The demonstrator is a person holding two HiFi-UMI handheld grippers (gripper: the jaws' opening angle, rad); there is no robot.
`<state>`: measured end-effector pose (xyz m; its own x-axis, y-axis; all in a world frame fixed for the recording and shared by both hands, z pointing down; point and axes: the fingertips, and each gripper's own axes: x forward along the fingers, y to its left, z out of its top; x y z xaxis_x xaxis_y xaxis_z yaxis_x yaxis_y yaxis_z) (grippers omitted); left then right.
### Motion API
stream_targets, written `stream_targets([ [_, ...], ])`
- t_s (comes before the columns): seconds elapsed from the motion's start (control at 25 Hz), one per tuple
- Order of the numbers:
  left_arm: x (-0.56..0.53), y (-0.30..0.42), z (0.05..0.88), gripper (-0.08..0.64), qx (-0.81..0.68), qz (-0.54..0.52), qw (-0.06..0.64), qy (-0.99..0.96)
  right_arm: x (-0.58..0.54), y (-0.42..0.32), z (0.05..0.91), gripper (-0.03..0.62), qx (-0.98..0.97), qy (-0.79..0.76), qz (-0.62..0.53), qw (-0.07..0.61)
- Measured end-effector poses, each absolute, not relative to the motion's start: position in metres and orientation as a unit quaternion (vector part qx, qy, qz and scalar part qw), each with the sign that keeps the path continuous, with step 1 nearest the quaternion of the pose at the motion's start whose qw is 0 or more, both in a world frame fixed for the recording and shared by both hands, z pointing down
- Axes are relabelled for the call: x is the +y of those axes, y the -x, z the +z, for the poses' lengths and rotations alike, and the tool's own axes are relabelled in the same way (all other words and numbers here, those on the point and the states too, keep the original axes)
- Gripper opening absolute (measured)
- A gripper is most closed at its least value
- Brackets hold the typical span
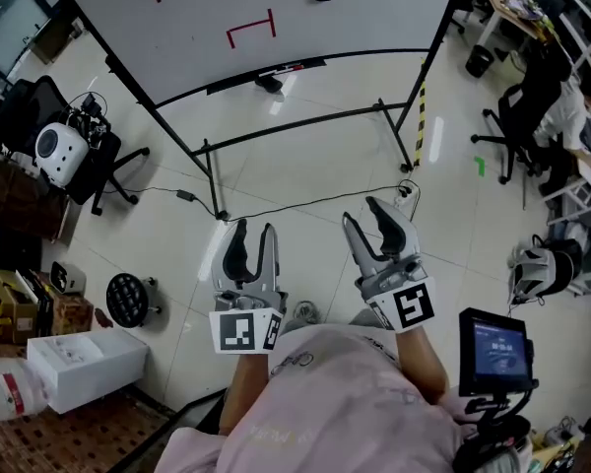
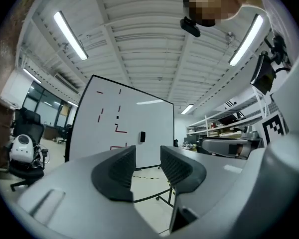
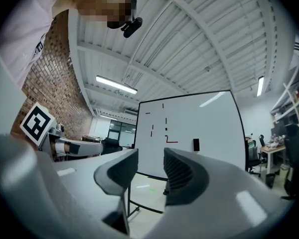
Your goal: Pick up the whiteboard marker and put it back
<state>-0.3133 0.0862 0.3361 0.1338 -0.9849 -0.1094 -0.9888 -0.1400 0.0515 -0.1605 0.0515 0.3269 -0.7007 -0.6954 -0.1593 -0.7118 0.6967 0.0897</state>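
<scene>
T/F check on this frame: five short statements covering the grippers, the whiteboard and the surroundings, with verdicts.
1. Neither gripper holds anything. True: nothing sits between the jaws of the left gripper or the right gripper.
2. The whiteboard lies flat on the floor. False: the whiteboard stands upright.
3. The whiteboard bears red lines. True: red lines are drawn on it.
4. The white box sits at the head view's right. False: the white box is at the lower left.
5. Someone is seated at the head view's right edge. True: a person sits there.
</scene>
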Motion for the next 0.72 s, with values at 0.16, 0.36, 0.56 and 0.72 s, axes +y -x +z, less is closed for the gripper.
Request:
stream_targets([
  [0.16, 0.038, 0.301, 0.323, 0.140, 0.637, 0.051, 0.043, 0.768, 0.019, 0.177, 0.321, 0.155, 0.922, 0.375, 0.082, 0.056],
  [0.36, -0.048, 0.274, 0.321, 0.140, 0.633, 0.043, 0.051, 0.771, -0.071, 0.157, 0.325, 0.155, 0.913, 0.400, 0.063, 0.046],
  [0.56, -0.122, 0.255, 0.309, 0.140, 0.643, 0.040, 0.045, 0.763, -0.153, 0.150, 0.316, 0.155, 0.925, 0.373, 0.048, 0.046],
  [0.72, -0.184, 0.251, 0.304, 0.140, 0.643, 0.045, 0.016, 0.764, -0.218, 0.146, 0.317, 0.175, 0.924, 0.377, 0.043, 0.051],
])
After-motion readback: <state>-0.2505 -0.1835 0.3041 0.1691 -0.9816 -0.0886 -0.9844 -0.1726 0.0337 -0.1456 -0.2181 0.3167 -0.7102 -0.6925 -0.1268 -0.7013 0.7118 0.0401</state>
